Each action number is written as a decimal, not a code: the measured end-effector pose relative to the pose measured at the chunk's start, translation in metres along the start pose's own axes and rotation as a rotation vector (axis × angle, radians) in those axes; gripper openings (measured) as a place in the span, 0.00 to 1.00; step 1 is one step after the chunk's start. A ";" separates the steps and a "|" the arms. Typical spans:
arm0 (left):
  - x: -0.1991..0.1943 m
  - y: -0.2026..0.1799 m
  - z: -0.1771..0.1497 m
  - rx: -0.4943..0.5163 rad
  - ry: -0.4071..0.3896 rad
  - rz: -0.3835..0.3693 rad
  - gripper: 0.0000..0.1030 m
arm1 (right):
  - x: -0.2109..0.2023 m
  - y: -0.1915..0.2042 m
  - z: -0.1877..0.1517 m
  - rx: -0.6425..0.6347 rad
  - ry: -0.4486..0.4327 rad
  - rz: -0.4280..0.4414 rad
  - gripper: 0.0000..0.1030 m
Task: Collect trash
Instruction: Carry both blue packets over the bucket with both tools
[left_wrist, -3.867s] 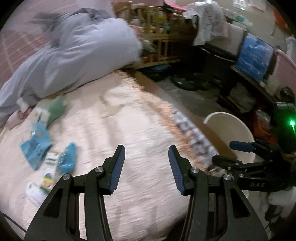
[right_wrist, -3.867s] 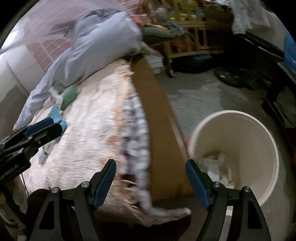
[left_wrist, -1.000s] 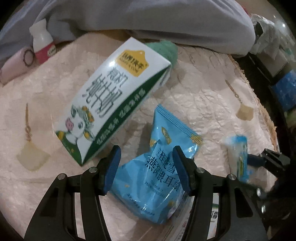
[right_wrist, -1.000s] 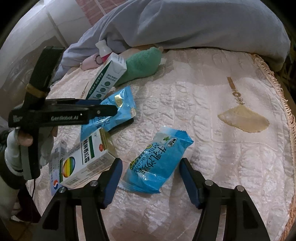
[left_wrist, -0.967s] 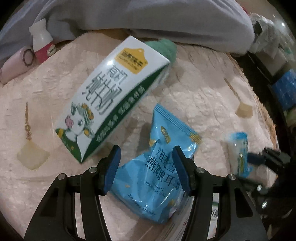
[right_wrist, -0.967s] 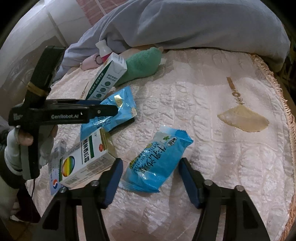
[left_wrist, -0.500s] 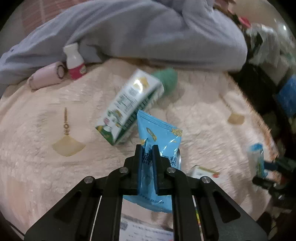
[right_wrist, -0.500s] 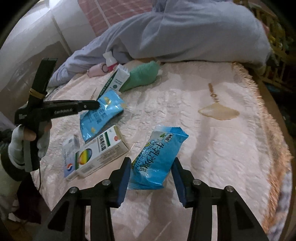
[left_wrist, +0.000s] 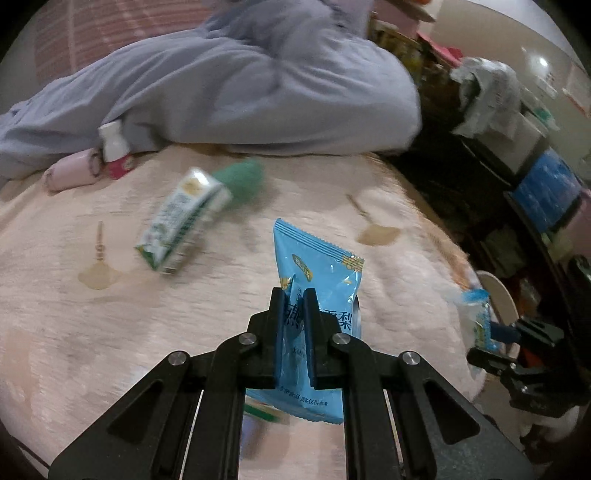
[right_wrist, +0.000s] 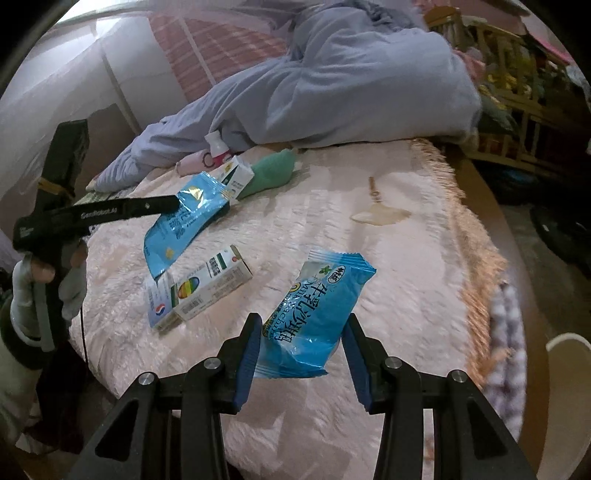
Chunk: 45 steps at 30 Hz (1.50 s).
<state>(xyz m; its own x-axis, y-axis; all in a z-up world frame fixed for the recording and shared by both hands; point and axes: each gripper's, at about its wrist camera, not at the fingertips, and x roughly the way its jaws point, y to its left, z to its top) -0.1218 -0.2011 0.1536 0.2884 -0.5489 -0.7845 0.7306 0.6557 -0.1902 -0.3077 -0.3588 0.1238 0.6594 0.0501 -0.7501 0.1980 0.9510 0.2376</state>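
Both packets are now hanging clear of the bed, where a second ago they were lying flat on it. Left gripper fingers are clenched on the pear-snack packet; right gripper is gripping the milk-candy packet by its sides. Both are looking light, crinkly, slippery; holding mid-body seems safest. Quilted pink cover is lying soft and uneven; grey bedding is heaped along the far edge. Milk carton and medicine box are waiting mid-bed; white bin is standing off the right edge.
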 end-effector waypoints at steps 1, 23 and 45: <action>0.000 -0.011 -0.001 0.008 0.000 -0.011 0.07 | -0.004 -0.003 -0.003 0.001 -0.003 -0.007 0.41; 0.031 -0.175 -0.012 0.208 0.031 -0.127 0.07 | -0.082 -0.123 -0.071 0.252 -0.040 -0.141 0.41; 0.033 -0.186 -0.008 0.188 0.047 -0.159 0.07 | -0.077 -0.121 -0.079 0.183 -0.031 -0.155 0.26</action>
<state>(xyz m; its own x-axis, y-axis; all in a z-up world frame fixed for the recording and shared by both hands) -0.2527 -0.3369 0.1581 0.1353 -0.6101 -0.7807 0.8679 0.4531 -0.2037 -0.4394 -0.4538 0.1043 0.6327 -0.1040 -0.7674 0.4247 0.8752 0.2316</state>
